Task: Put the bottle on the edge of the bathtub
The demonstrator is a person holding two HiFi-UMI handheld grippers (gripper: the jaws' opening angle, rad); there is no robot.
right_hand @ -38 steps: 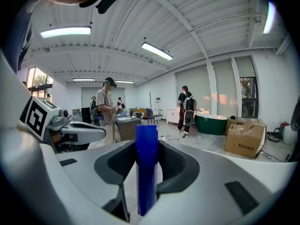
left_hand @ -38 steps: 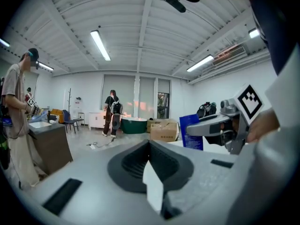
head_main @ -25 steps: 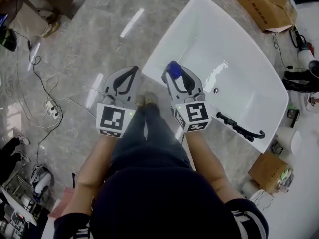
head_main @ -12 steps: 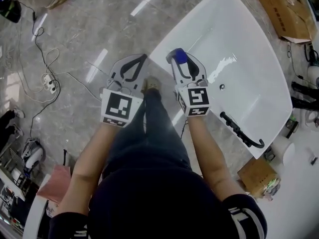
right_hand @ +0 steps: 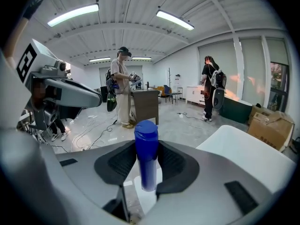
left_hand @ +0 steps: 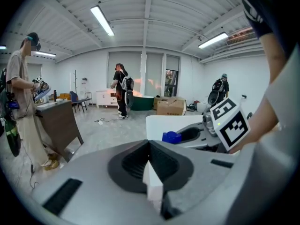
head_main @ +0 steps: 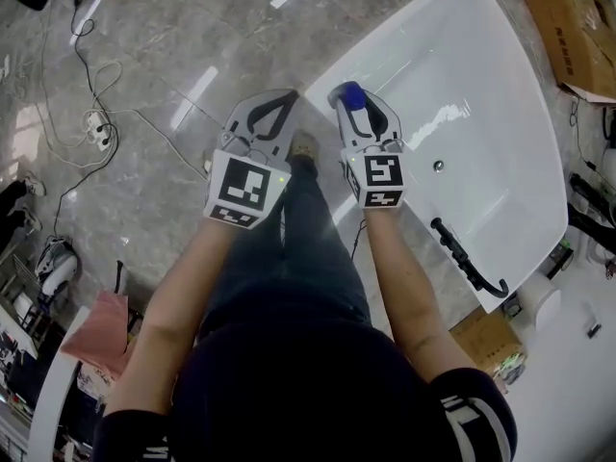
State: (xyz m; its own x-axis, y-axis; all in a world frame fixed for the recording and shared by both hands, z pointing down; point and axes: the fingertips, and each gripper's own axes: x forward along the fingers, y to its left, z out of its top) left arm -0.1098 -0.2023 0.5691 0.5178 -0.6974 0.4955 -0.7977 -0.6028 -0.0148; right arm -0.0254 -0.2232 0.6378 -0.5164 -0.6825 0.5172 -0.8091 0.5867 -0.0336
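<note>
**Head view: blue bottle gripped at the bathtub's corner**

Head view has us looking steeply down past both arms, and the right tool (head_main: 358,104) has its jaws clamped on the blue bottle (head_main: 348,95). From this angle the bottle's cap lines up with the near corner of the white bathtub (head_main: 481,56). In the right gripper view we see the bottle (right_hand: 146,144) standing upright between the dark pads, one pressing on each side, with the tub's white rim off to the right.

Over to the left tool (head_main: 286,96): its jaws are together with nothing between them, and it sits just beside the right tool, above the marble floor (head_main: 144,46). A black fitting (head_main: 469,258) lies along the tub's long edge. Cables (head_main: 91,114) trail across the floor on the left, and a cardboard box (head_main: 582,37) sits beyond the tub.
</note>
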